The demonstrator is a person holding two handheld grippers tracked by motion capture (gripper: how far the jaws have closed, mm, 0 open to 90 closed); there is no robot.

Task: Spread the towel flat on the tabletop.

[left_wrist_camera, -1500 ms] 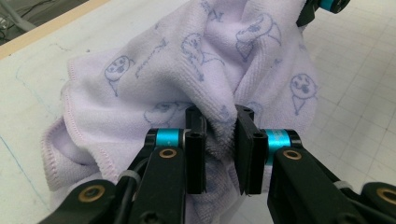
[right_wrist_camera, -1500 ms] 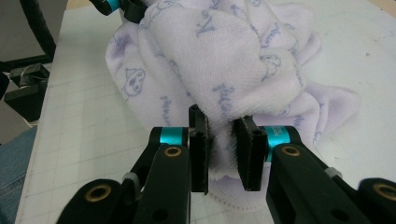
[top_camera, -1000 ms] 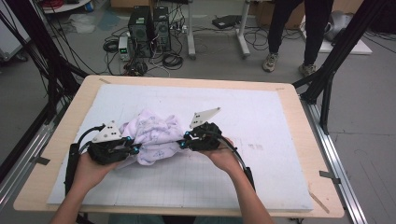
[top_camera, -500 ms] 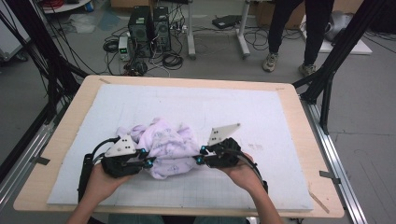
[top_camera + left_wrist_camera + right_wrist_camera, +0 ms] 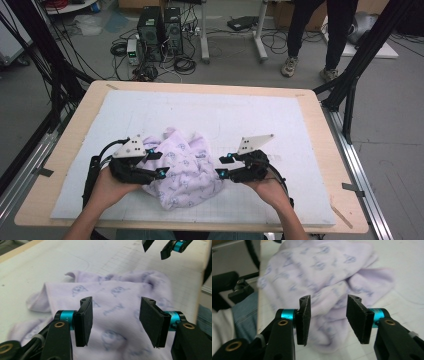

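Two handheld grippers flank a crumpled garment on a wide wooden table (image 5: 75, 150) covered by a white gridded mat (image 5: 220, 120). Around the table lies a grey floor with black frame poles (image 5: 42, 55) rising at both sides. Beyond the far edge stand two black computer towers (image 5: 160, 27) among tangled cables, and a person's dark-trousered legs (image 5: 320, 35) stand at the upper right.

Largest thing on the mat is the pale lilac printed garment (image 5: 182, 167), bunched in a heap near the table's front edge, between the two tools. From the left gripper view it spreads under and past the jaws (image 5: 117, 310), with a ribbed cuff or hem folded at its left. From the right gripper view it lies just ahead of the jaws (image 5: 324, 272), somewhat blurred.

At the heap's left side is the left gripper (image 5: 159, 165), jaws apart over the cloth and holding nothing. At the heap's right side is the right gripper (image 5: 223, 166), jaws likewise apart and empty, pointing toward the cloth's edge. Each is held by a bare hand coming in from the bottom, left hand (image 5: 107, 185) and right hand (image 5: 270, 187).

Half a second earlier both tools were closed on the garment and drawing it toward the person; now both have let go and sit spread slightly wider, the heap resting slack and nearer the front edge than a second ago
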